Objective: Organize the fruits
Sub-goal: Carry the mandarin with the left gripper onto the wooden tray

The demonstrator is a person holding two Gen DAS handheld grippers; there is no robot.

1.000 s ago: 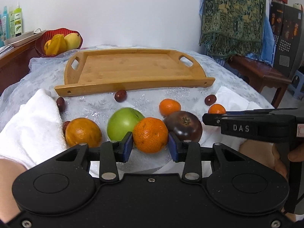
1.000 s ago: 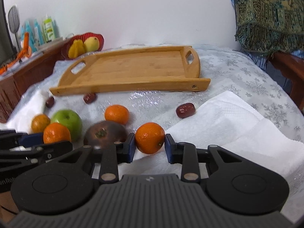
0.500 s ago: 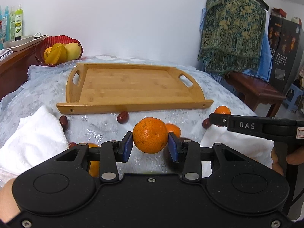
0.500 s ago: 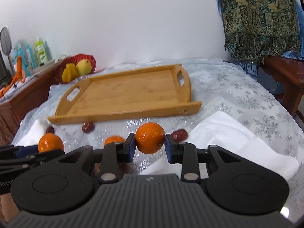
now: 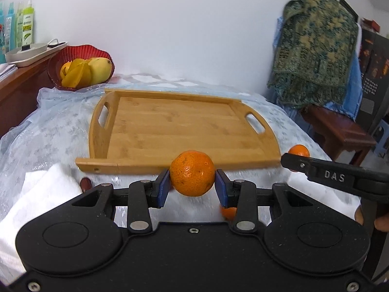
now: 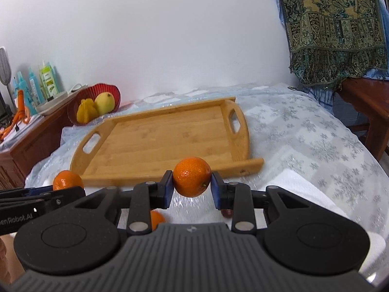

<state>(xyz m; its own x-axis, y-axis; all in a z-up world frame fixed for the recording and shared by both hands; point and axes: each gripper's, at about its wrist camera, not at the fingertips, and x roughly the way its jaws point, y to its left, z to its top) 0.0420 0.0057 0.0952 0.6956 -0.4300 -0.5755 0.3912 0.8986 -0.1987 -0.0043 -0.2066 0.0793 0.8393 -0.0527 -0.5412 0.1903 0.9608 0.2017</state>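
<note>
While gripped, both tangerines (image 5: 192,176) (image 6: 192,176) have risen off the table.

Both the left hand-held gripper (image 5: 192,187) and the right hand-held gripper (image 6: 192,188) tilt downward, jaws clamped around a load.

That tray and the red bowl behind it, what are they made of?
The tray looks like bamboo or light wood with a smooth matte finish: pale golden strips with visible grain and cut-out handles. The red bowl seems to be plastic, though I can't be sure: it has a uniform bright colour, fine ribs and a wavy rim. It holds yellow fruit.
</note>
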